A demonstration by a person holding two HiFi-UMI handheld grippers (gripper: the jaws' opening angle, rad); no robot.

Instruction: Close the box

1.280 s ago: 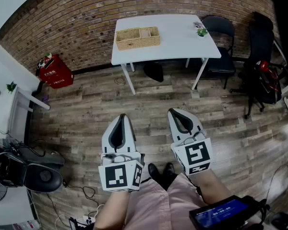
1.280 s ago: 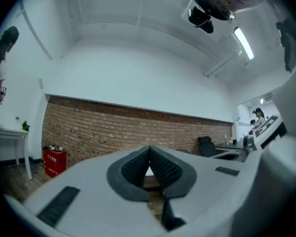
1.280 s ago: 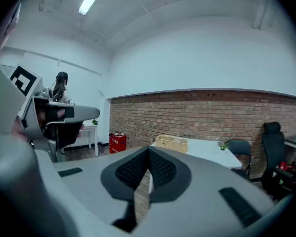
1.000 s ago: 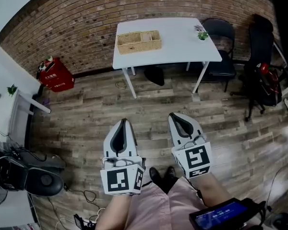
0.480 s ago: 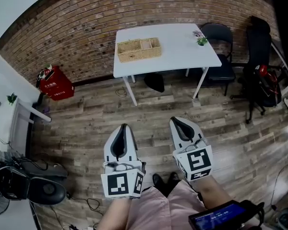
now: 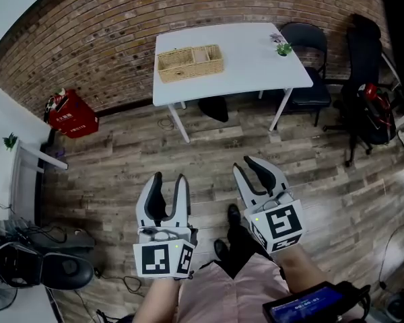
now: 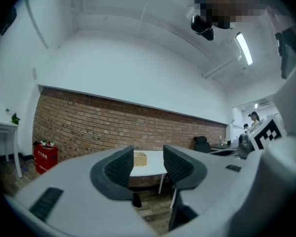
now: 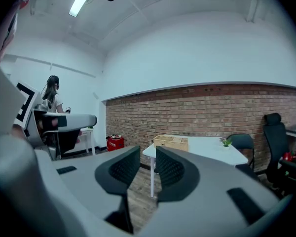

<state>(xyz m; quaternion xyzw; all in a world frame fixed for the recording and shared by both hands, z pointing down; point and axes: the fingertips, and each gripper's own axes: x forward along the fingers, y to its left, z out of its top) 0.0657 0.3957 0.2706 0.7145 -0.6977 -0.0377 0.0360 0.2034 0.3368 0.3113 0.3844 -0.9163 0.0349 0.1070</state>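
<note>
The left tongs (image 6: 168, 180) and the right tongs (image 6: 246, 165) are held side by side ahead of the forearms, pointing forward. Both pairs of jaws are opening, with nothing between them.

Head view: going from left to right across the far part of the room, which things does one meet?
Red container → wicker box → small potted plant → black office chair
</note>
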